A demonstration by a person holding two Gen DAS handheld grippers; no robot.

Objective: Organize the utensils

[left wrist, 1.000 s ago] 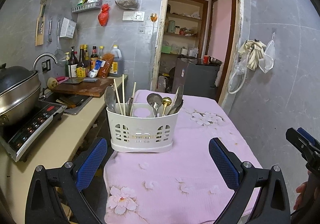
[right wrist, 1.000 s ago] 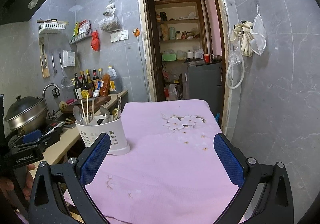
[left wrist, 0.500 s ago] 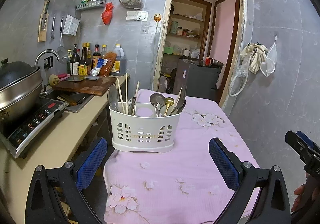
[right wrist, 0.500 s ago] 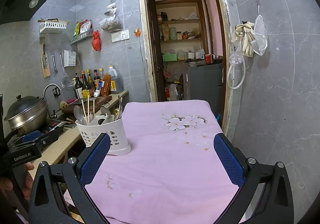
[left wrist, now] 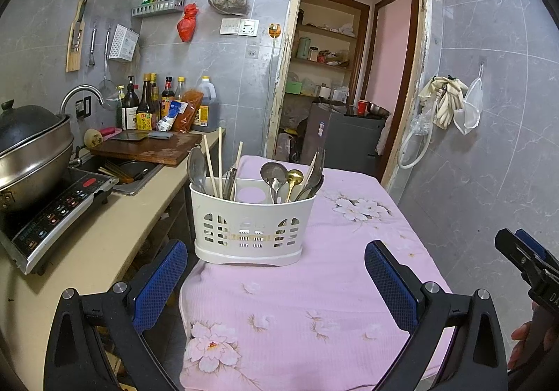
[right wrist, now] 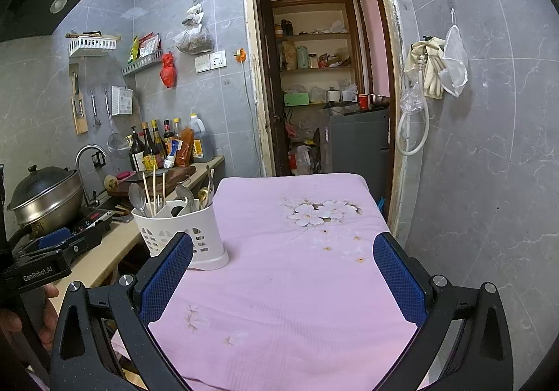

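Standing near the left front corner of the pink tablecloth (left wrist: 314, 286), the white utensil holder (left wrist: 253, 223) carries all the task's things. In its left compartment are a steel spoon (left wrist: 195, 167) and wooden chopsticks (left wrist: 211, 165); in the right compartment are a ladle-shaped spoon (left wrist: 274, 174), a gold spoon (left wrist: 294, 178) and some flat pieces that lean against the right wall, too crowded to name. The middle compartment looks empty.

I judge the holder to be light, stiff plastic that may tip or slide on the soft cloth if a utensil is pulled sideways. The metal spoons are hard and smooth, probably slippery between pads; the chopsticks are thin and light. The best hold seems to be on the upper part of a handle or bowl that rises above the rim, lifting straight up.

Just in front of the holder, the left gripper (left wrist: 276, 279) hovers with jaws wide apart and nothing between them. To the right of the holder, over the bare cloth, the right gripper (right wrist: 283, 272) is also spread wide and empty. Left of the holder runs the counter (left wrist: 104, 244) with an induction cooker (left wrist: 52, 216).
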